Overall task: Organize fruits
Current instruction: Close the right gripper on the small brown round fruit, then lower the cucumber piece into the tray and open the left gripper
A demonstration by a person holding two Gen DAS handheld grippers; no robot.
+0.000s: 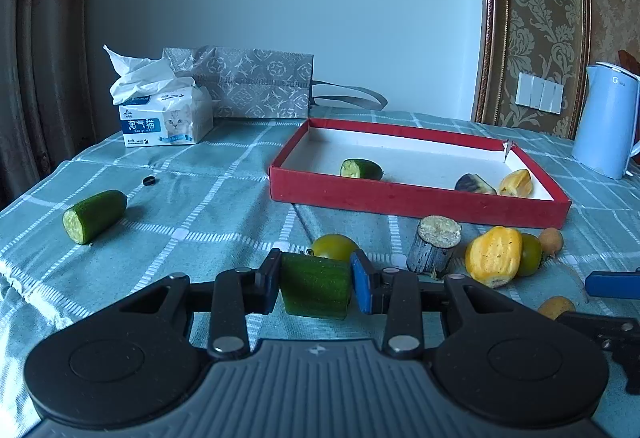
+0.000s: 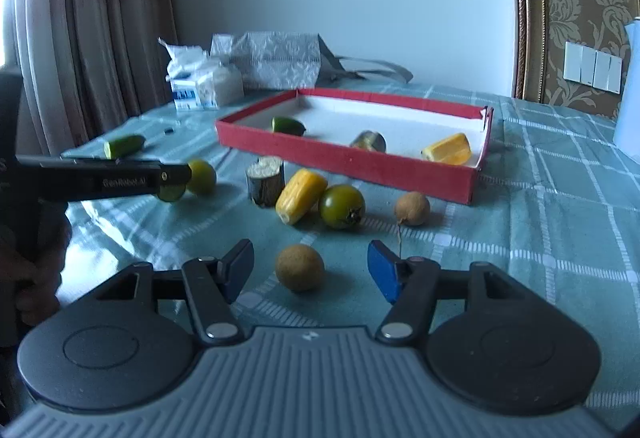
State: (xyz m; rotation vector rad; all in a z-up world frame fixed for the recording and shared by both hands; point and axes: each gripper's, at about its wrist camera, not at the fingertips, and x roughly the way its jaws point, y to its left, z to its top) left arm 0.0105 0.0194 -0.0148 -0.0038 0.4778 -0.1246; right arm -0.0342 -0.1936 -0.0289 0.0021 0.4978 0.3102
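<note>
My left gripper (image 1: 316, 270) is shut on a green cucumber chunk (image 1: 316, 288), just above the cloth. The right wrist view shows it at the left (image 2: 172, 181). My right gripper (image 2: 310, 250) is open, and a brown round fruit (image 2: 300, 268) lies on the cloth between its blue pads (image 2: 384, 272), touching neither. A red box (image 1: 400, 197) holds a cucumber piece (image 1: 361, 169), a dark piece (image 1: 474, 185) and a yellow piece (image 1: 516, 183). In front of the box lie a green tomato (image 2: 342, 205), a yellow piece (image 2: 300, 195), a grey stub (image 2: 266, 179), another brown fruit (image 2: 412, 207) and a yellow-green fruit (image 2: 202, 175).
Another cucumber piece (image 1: 94, 215) lies far left near a small black cap (image 1: 149, 180). A tissue pack (image 1: 166, 117) and a patterned paper bag (image 1: 256, 81) stand at the back. A pale blue kettle (image 1: 606, 117) is at the right. Curtains hang beyond the table's left edge.
</note>
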